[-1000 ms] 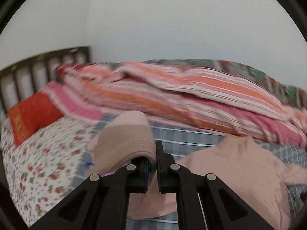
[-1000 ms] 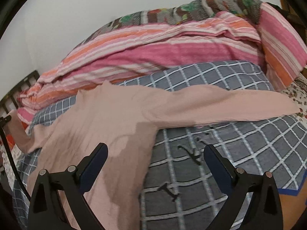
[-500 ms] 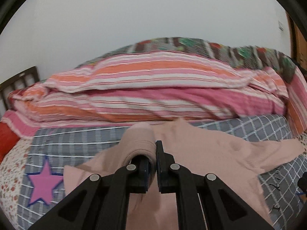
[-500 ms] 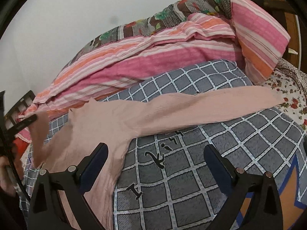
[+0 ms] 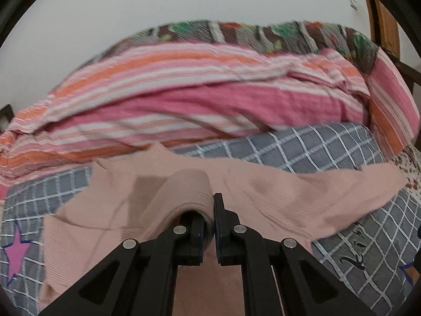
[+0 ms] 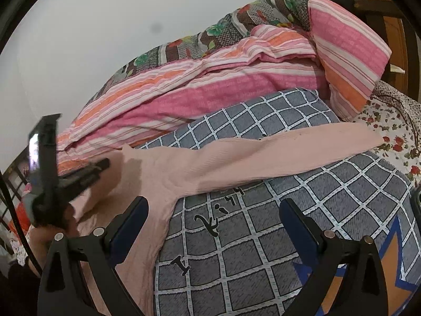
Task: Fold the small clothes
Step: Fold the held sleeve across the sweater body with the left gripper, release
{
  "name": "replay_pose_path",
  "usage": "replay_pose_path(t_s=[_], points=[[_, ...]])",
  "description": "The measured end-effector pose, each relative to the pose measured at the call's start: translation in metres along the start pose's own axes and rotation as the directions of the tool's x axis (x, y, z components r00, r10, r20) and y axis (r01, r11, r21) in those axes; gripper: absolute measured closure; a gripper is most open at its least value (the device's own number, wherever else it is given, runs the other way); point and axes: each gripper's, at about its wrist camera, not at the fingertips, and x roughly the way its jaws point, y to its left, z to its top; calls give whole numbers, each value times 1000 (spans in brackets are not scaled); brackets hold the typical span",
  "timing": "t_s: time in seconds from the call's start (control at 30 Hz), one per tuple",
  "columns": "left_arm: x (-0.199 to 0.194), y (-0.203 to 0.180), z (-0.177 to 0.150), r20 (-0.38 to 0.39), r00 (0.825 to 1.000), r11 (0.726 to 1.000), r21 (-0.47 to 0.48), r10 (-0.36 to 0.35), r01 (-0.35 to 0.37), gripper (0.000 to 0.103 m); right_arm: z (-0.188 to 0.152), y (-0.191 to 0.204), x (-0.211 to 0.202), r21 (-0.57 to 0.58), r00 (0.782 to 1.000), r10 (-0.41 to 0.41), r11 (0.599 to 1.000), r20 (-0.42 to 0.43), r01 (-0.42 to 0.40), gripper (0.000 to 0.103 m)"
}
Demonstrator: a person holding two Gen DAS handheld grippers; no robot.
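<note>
A pale pink, long-sleeved top of fine ribbed knit (image 6: 184,168) lies spread on a grey checked bedcover with white grid lines (image 6: 263,237), in the near and middle part of the bed. Its body lies at the left and one long sleeve stretches flat to the right, where the cuff end reaches the white sheet with small red flowers (image 6: 381,121). The fabric is soft and a little wrinkled, with a darker patch of shade under the sleeve. The left gripper (image 5: 213,210) has its jaws pressed together on a fold of the pink top, which bulges up in a rounded hump over the left finger. The right gripper (image 6: 213,221) has its jaws wide apart with nothing between them, above the checked bedcover just beside the edge of the top. At the far side a pink and orange striped quilt (image 6: 210,89) is heaped along the white wall.
</note>
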Motion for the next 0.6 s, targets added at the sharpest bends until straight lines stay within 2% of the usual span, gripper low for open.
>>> replay_pose_path(t_s=[0.07, 0.1, 0.13, 0.27, 0.3, 0.43, 0.6], points=[[3, -3, -2, -27, 999, 999, 8, -39, 40, 94, 0, 1, -1, -9, 1000, -2, 1000, 1, 2, 4], [3, -4, -4, -38, 998, 999, 11, -50, 51, 87, -1, 1, -1, -12, 1000, -4, 1000, 0, 4, 4], [2, -4, -5, -44, 997, 998, 14, -56, 57, 76, -1, 0, 0, -12, 1000, -5, 1000, -1, 5, 4], [-13, 6, -8, -14, 996, 996, 4, -93, 93, 52, -2, 1, 1, -6, 1000, 1, 1000, -9, -1, 4], [-19, 11, -10, -2, 995, 995, -5, -103, 103, 40, -2, 1, 2, -7, 1000, 3, 1000, -11, -4, 4], [-40, 35, -15, 41, 991, 991, -38, -128, 129, 38, -3, 13, 6, -32, 1000, 9, 999, -17, -10, 4], [-62, 73, -33, 42, 998, 998, -45, -50, 52, 36, -6, 32, 12, -73, 999, 17, 997, -29, -19, 4]])
